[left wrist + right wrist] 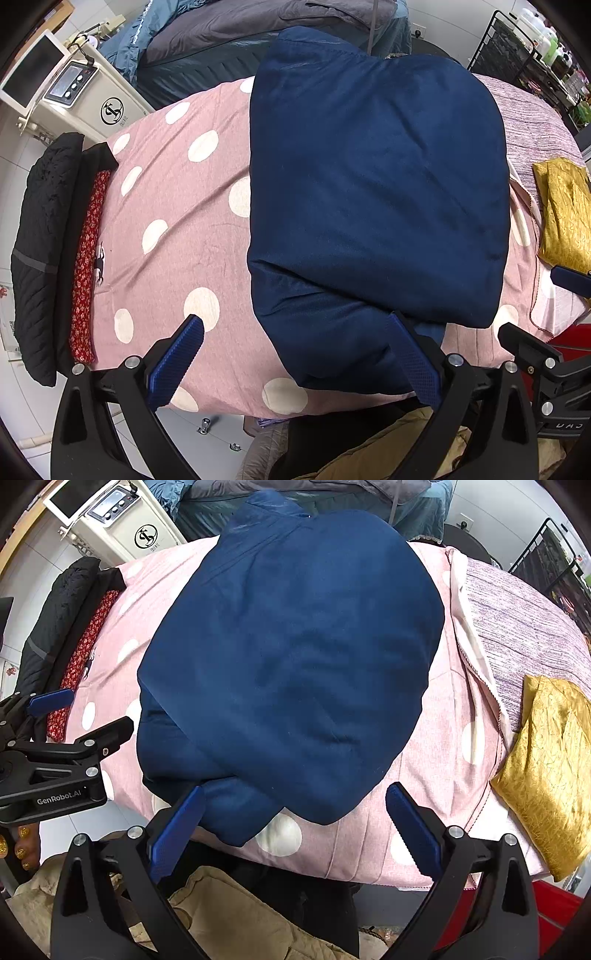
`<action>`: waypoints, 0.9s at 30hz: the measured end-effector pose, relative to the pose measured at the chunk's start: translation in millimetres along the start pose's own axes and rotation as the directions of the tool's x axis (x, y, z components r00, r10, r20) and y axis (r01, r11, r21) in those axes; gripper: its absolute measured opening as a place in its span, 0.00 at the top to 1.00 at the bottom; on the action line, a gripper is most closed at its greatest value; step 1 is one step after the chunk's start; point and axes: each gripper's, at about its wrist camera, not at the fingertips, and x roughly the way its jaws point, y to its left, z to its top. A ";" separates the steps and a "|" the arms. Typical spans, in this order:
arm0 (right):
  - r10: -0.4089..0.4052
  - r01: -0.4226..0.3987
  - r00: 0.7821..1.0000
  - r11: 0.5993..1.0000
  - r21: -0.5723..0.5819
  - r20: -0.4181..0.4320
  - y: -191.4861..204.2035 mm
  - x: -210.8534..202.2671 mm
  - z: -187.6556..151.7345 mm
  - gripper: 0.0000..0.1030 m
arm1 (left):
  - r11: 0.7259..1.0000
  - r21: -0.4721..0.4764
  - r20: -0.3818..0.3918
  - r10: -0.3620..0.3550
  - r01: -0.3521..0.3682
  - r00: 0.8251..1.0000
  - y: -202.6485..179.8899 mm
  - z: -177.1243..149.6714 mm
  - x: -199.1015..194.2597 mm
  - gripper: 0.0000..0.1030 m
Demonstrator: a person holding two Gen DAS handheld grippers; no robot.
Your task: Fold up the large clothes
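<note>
Left wrist view: navy jacket [373,192] runs six-to-twelve o'clock, its hem at the left gripper [299,365]. Both grippers gape, holding nothing; the right gripper [295,830] is equally near.

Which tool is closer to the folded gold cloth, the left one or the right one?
The right tool. The gold cloth lies just beyond its right finger. The left tool is further over, at the near edge of the navy jacket, with the gold cloth far to its right.
</note>
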 end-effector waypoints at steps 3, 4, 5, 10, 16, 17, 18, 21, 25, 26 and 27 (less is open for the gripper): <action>0.001 -0.001 1.000 1.000 -0.001 -0.002 0.3 0.5 -0.4 0.06 | 1.000 -0.002 -0.004 0.001 -0.001 1.000 -1.0 1.0 1.1 0.06; 0.002 -0.002 1.000 1.000 -0.003 -0.002 0.3 0.4 -0.8 0.06 | 1.000 -0.003 -0.005 0.002 -0.002 1.000 -0.7 0.3 1.2 0.06; 0.002 -0.002 1.000 1.000 -0.004 -0.003 0.6 0.5 -1.2 0.06 | 1.000 -0.004 -0.006 0.002 -0.002 1.000 -0.4 -0.4 1.2 0.06; 0.002 -0.002 1.000 1.000 -0.010 -0.006 2.5 0.6 -1.8 0.06 | 1.000 -0.010 -0.011 0.004 -0.004 1.000 -0.8 -0.1 1.6 0.06; 0.002 -0.002 1.000 1.000 -0.011 -0.006 2.5 0.3 -2.6 0.06 | 1.000 -0.012 -0.015 0.003 -0.003 1.000 -1.5 -3.2 1.7 0.06; 0.002 -0.002 1.000 1.000 -0.011 -0.006 2.2 0.3 -2.1 0.06 | 1.000 -0.012 -0.015 0.003 -0.003 1.000 -1.7 -3.8 1.5 0.06; 0.002 -0.002 1.000 1.000 -0.011 -0.006 2.3 0.3 -2.3 0.06 | 1.000 -0.011 -0.015 0.004 -0.004 1.000 -1.3 -0.5 2.0 0.06; 0.002 -0.003 1.000 1.000 -0.010 -0.006 2.3 0.2 -2.3 0.06 | 1.000 -0.012 -0.015 0.005 -0.005 1.000 -1.4 -0.9 2.0 0.06; 0.002 -0.002 1.000 1.000 -0.010 -0.007 2.6 0.2 -2.3 0.06 | 1.000 -0.012 -0.016 0.005 -0.005 1.000 -0.3 -1.9 1.8 0.06; 0.003 -0.003 1.000 1.000 -0.010 -0.007 2.9 0.1 -2.9 0.06 | 1.000 -0.012 -0.016 0.005 -0.006 1.000 -0.3 -2.2 1.8 0.06; 0.002 -0.002 1.000 1.000 -0.009 -0.007 2.9 0.2 -2.6 0.06 | 1.000 -0.011 -0.016 0.005 -0.005 1.000 -0.2 -2.0 1.7 0.06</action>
